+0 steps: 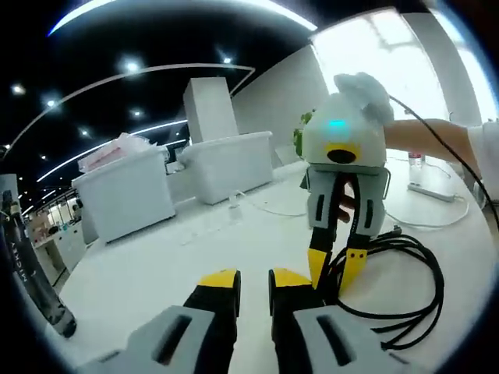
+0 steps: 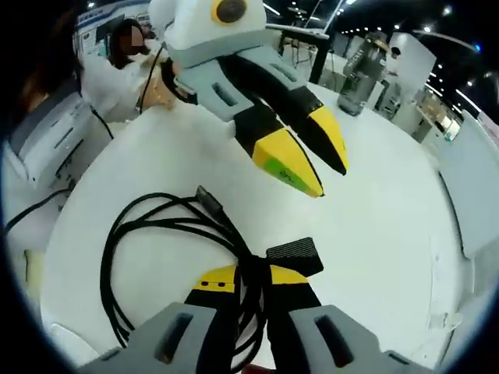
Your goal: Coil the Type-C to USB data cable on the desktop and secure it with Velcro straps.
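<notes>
The right gripper (image 2: 251,282) is clenched on the black cable (image 2: 129,257), pinching the bunched loops where a black strap (image 2: 292,255) sticks out. The rest of the coil lies flat on the white bench (image 2: 374,234), with one plug end (image 2: 209,199) poking up. The left gripper (image 1: 253,282) has its jaws nearly together and holds nothing. It hangs just above the bench, near the coil. Farther back stand two white bins (image 1: 125,191), with a thin white cord (image 1: 269,206) lying in front of them. A green plant (image 1: 299,134) peeks out behind the right gripper, though it is hard to see. A person's sleeve (image 1: 487,156) shows at the side.
</notes>
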A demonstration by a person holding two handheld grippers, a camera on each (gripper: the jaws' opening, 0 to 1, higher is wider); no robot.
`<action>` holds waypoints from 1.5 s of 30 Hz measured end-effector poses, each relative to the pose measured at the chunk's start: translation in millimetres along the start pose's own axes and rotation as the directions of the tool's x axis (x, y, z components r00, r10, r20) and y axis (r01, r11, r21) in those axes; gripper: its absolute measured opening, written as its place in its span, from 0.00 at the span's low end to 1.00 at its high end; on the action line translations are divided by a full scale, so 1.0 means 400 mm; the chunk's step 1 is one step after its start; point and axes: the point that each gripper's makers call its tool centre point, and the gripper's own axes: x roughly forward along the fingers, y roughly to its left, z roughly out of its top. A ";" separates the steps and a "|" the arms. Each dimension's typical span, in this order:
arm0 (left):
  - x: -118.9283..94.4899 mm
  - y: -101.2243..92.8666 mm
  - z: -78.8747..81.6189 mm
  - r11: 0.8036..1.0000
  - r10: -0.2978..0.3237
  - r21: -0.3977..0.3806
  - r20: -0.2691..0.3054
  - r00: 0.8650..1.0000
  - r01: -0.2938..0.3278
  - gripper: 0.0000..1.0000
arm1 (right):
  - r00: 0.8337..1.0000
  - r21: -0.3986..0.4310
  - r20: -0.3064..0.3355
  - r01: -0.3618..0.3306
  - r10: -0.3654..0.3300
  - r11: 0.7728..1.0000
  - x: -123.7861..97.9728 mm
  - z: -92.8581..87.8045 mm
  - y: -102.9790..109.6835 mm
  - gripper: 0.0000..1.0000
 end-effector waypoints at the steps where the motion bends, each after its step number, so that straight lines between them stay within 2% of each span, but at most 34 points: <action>1: -0.006 0.011 0.003 1.000 0.006 -0.009 0.008 1.000 -0.006 0.17 | 1.000 0.001 0.008 0.004 -0.004 1.000 -0.001 0.003 0.000 0.09; 5: -0.033 0.073 -0.004 0.996 0.048 -0.079 0.033 0.998 -0.045 0.22 | 0.995 -0.013 0.055 0.088 -0.087 0.996 -0.016 0.014 -0.015 0.05; 6: -0.045 0.098 -0.011 0.993 0.061 -0.104 0.039 0.997 -0.056 0.22 | 0.990 0.012 0.071 0.124 -0.125 0.992 -0.027 0.016 -0.028 0.05; 8: -0.065 0.133 -0.016 0.992 0.073 -0.102 0.057 0.996 -0.067 0.24 | 0.980 0.049 0.107 0.166 -0.170 0.985 -0.044 0.023 -0.045 0.05; 11: -0.104 0.205 -0.005 0.991 0.131 -0.040 0.104 0.986 -0.128 0.37 | 0.944 0.088 0.186 0.261 -0.274 0.961 -0.092 0.051 -0.095 0.04; 12: -0.121 0.231 0.002 0.988 0.157 -0.027 0.126 0.980 -0.155 0.39 | 0.932 0.109 0.198 0.285 -0.302 0.952 -0.106 0.057 -0.112 0.04; 14: -0.163 0.286 0.018 0.973 0.228 -0.063 0.182 0.957 -0.220 0.39 | 0.903 0.128 0.217 0.349 -0.369 0.928 -0.130 0.070 -0.153 0.04; 15: -0.183 0.313 0.024 0.961 0.267 -0.126 0.209 0.941 -0.245 0.39 | 0.878 0.159 0.233 0.390 -0.418 0.907 -0.140 0.082 -0.184 0.04; 16: -0.196 0.330 0.026 0.951 0.292 -0.171 0.221 0.930 -0.258 0.38 | 0.867 0.176 0.240 0.404 -0.438 0.897 -0.143 0.088 -0.199 0.04; 17: -0.212 0.349 0.026 0.933 0.321 -0.245 0.234 0.918 -0.264 0.37 | 0.846 0.213 0.262 0.418 -0.464 0.883 -0.144 0.103 -0.227 0.04; 19: -0.229 0.373 0.015 0.898 0.358 -0.356 0.248 0.900 -0.259 0.34 | 0.821 0.303 0.273 0.422 -0.502 0.854 -0.137 0.117 -0.273 0.04; 20: -0.232 0.372 -0.002 0.886 0.374 -0.376 0.231 0.898 -0.273 0.34 | 0.813 0.340 0.270 0.421 -0.516 0.841 -0.127 0.122 -0.296 0.04; 23: -0.217 0.377 -0.028 0.894 0.387 -0.310 0.176 0.905 -0.322 0.34 | 0.802 0.394 0.232 0.441 -0.551 0.807 -0.093 0.128 -0.357 0.04; 24: -0.210 0.370 -0.031 0.902 0.379 -0.288 0.166 0.910 -0.323 0.34 | 0.801 0.398 0.224 0.444 -0.555 0.803 -0.077 0.137 -0.375 0.04; 28: -0.191 0.356 -0.037 0.913 0.371 -0.238 0.149 0.917 -0.331 0.37 | 0.791 0.447 0.229 0.432 -0.567 0.783 -0.016 0.190 -0.433 0.04; 32: -0.183 0.360 -0.047 0.914 0.381 -0.206 0.134 0.915 -0.350 0.37 | 0.774 0.473 0.236 0.437 -0.588 0.765 0.028 0.235 -0.473 0.05; 36: -0.184 0.373 -0.052 0.908 0.395 -0.204 0.130 0.910 -0.365 0.37 | 0.731 0.537 0.264 0.431 -0.629 0.725 0.048 0.277 -0.503 0.07; 38: -0.185 0.379 -0.056 0.905 0.406 -0.194 0.126 0.905 -0.379 0.37 | 0.714 0.593 0.270 0.405 -0.646 0.696 0.055 0.290 -0.516 0.08; 40: -0.184 0.383 -0.060 0.905 0.408 -0.181 0.118 0.905 -0.384 0.37 | 0.695 0.607 0.289 0.399 -0.658 0.688 0.054 0.299 -0.517 0.09; 41: -0.184 0.385 -0.062 0.905 0.409 -0.179 0.116 0.905 -0.386 0.37 | 0.672 0.618 0.305 0.400 -0.675 0.677 0.046 0.304 -0.517 0.09; 45: -0.185 0.390 -0.066 0.902 0.413 -0.191 0.113 0.904 -0.388 0.37 | 0.649 0.645 0.312 0.392 -0.694 0.657 0.019 0.287 -0.496 0.12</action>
